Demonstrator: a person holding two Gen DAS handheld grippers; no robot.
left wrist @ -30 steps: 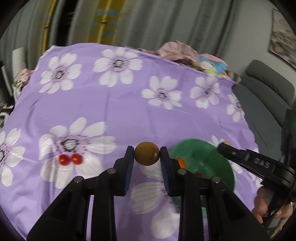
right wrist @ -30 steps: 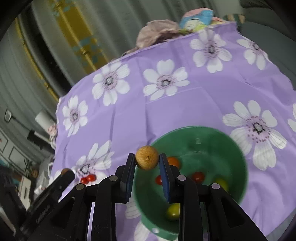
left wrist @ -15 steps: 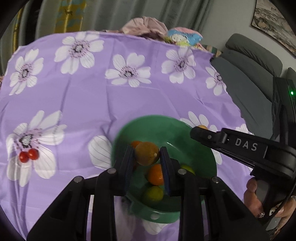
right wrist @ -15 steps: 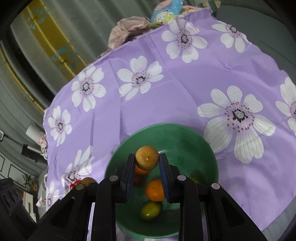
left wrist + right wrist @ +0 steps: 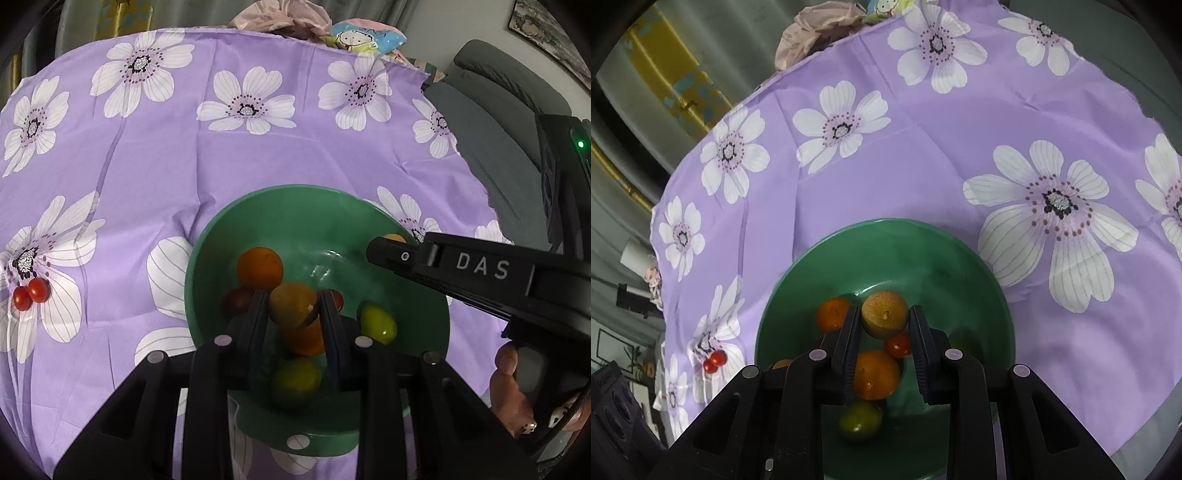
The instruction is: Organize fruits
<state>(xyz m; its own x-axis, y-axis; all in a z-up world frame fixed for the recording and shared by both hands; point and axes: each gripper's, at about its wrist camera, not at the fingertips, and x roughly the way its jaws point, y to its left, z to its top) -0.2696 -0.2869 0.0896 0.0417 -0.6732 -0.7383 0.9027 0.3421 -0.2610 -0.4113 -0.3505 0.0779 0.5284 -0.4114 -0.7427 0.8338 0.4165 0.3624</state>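
Observation:
A green bowl (image 5: 236,218) on the purple flowered cloth holds two oranges, small tomatoes and greenish fruits. My left gripper (image 5: 291,306) is shut on a round brown fruit (image 5: 288,301) and hangs over the bowl's middle, just above an orange (image 5: 304,339). From the right, my right gripper (image 5: 388,247) reaches over the bowl's far right rim. In the right wrist view, the right gripper (image 5: 885,315) is shut on another round brown fruit (image 5: 885,312) above the bowl (image 5: 886,225). Below it lie an orange (image 5: 875,374) and a red tomato (image 5: 898,345).
Two red cherry tomatoes (image 5: 31,293) lie on a white flower left of the bowl, also seen in the right wrist view (image 5: 714,361). A grey sofa (image 5: 491,85) stands beyond the table's right edge. Crumpled cloths (image 5: 280,14) sit at the far edge. A hand (image 5: 513,391) grips the right tool.
The left gripper has swung right from over the cloth to above the bowl and sunk. The right gripper has also dropped closer to the bowl. Both keep hold of their brown fruits.

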